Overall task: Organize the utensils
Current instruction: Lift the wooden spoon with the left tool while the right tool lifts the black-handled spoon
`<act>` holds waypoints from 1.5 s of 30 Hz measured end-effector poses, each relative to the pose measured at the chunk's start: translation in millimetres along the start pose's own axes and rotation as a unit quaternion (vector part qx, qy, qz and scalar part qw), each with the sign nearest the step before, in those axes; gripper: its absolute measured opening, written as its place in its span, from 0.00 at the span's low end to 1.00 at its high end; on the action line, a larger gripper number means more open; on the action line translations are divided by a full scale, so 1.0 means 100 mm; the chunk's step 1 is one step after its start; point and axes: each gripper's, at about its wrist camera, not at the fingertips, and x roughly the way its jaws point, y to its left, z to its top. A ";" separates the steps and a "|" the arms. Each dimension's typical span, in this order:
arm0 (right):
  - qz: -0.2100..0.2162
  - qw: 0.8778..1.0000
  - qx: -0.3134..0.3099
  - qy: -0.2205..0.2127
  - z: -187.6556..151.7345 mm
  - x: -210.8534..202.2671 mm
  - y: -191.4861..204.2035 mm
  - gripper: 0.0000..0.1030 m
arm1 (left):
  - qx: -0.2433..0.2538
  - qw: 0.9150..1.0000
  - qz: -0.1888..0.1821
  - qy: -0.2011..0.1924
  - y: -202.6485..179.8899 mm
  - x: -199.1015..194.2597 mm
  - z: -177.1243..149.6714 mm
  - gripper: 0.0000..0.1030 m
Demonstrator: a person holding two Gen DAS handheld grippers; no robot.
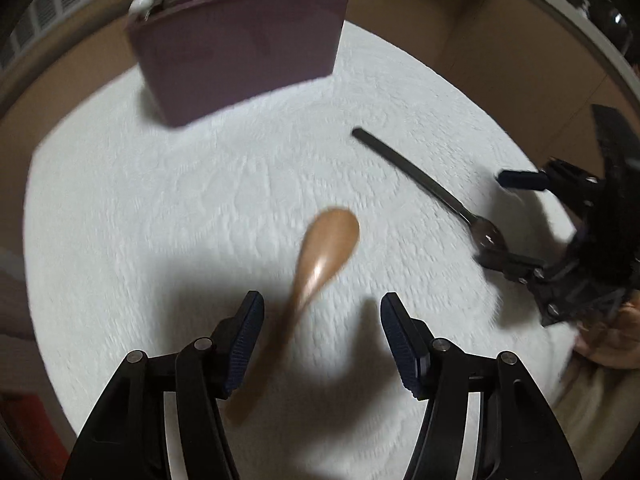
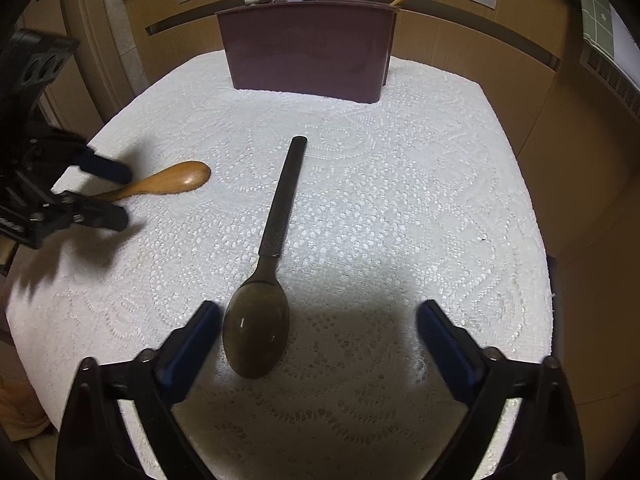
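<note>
Two spoons: I have a wooden spoon [image 2: 168, 182] and a dark metal spoon [image 2: 264, 280] lying on the white lace cloth [image 2: 400, 200] of the table, both on the near side of the maroon utensil holder [image 2: 308, 50], which stands at the cloth's far edge.
Wooden spoon: left of the metal one, bowl pointing toward the holder, handle running back between my left fingers.
Metal spoon: bowl toward me, textured handle pointing at the holder.
Left hand-held gripper [image 1: 322, 338]: spread about halfway, the wooden handle between the pads; I judge nothing is pinched, though blur makes contact hard to read.
Right hand-held gripper [image 2: 318, 338]: spread wide, its left pad just beside the metal bowl, not gripping.
Handling, wood: light, stiff, probably grippy; I'd take it mid-handle.
Handling, metal: heavier, rigid, with a smooth bowl likely to slip; the textured handle looks the safer hold.
Left wrist view only: the wooden handle's line through the jaws, and a hand [image 1: 612, 344] behind the right tool.
Right wrist view only: sharp detail of the metal spoon, and utensils already standing in the holder.
</note>
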 end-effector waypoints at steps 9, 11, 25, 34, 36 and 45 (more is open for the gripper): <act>0.034 0.999 0.004 -0.007 0.29 -0.10 -0.02 0.48 | -0.080 0.994 0.034 -0.065 -0.08 0.13 0.09 0.29; 0.029 1.000 -0.002 -0.007 0.43 -0.02 0.01 0.46 | -0.112 0.988 0.040 -0.100 0.02 -0.02 -0.05 0.29; 0.026 0.999 -0.024 -0.008 0.77 0.05 0.21 0.11 | -0.187 0.961 0.034 -0.200 0.11 -0.48 -0.18 0.28; 0.036 0.997 0.005 -0.065 0.85 -0.34 0.04 0.11 | -0.168 0.958 0.041 -0.226 0.02 -0.73 -0.05 0.15; 0.039 0.997 0.007 -0.071 0.86 -0.38 0.02 0.11 | -0.163 0.959 0.043 -0.226 0.01 -0.74 -0.02 0.14; 0.029 0.998 0.014 -0.059 0.75 -0.31 -0.07 0.11 | -0.122 0.983 0.041 -0.130 0.05 -0.20 0.21 0.34</act>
